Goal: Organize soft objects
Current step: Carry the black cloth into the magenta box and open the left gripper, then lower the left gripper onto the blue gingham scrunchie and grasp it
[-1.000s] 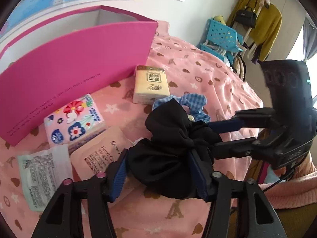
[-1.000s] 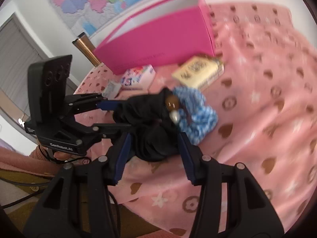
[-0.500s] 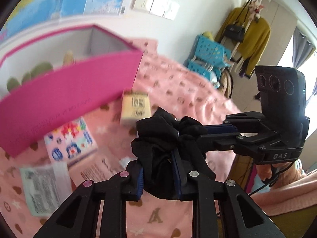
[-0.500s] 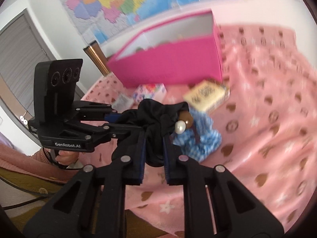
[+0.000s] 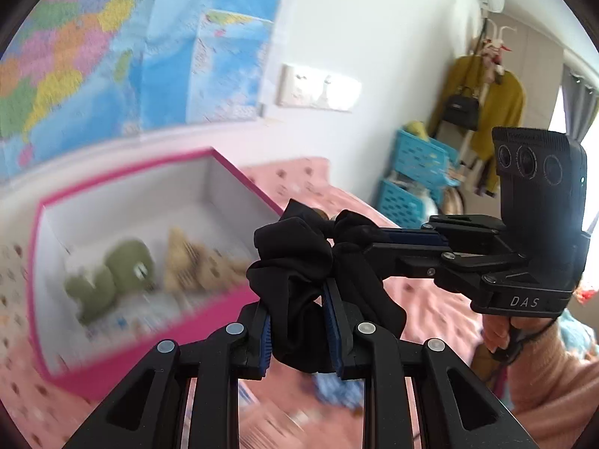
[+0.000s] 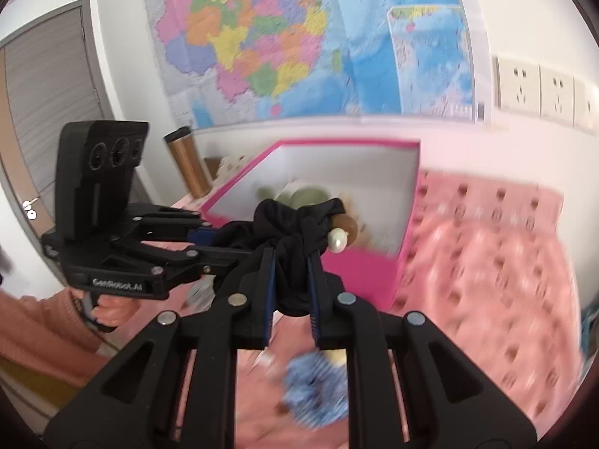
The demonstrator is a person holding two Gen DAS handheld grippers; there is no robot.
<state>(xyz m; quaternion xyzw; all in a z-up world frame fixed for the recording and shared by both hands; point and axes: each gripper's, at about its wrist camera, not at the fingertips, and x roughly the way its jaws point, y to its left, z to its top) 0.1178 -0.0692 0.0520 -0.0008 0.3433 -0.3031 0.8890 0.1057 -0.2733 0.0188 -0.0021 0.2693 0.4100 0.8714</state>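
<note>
A black scrunchie (image 5: 299, 262) with a pearl and a brown bead (image 6: 338, 241) hangs in the air between both grippers. My left gripper (image 5: 299, 336) is shut on its lower fold. My right gripper (image 6: 292, 292) is shut on the same scrunchie (image 6: 295, 224) from the other side. In the left wrist view the right gripper (image 5: 355, 243) reaches in from the right; in the right wrist view the left gripper (image 6: 209, 239) comes in from the left. Behind the scrunchie stands an open pink box (image 5: 232, 301) with a green plush (image 5: 112, 277) and a tan plush (image 5: 187, 258) inside.
A blue checked scrunchie (image 6: 314, 393) lies on the pink bedspread (image 6: 486, 280) below the grippers. A bronze flask (image 6: 187, 164) stands left of the box (image 6: 406, 224). Blue crates (image 5: 415, 172) and a coat rack (image 5: 486, 86) stand at the far right. A person's hands hold both gripper handles.
Both grippers closed on the black scrunchie and lifted it off the bedspread. The views tilted up, so the inside of the pink box and the wall map now show.
</note>
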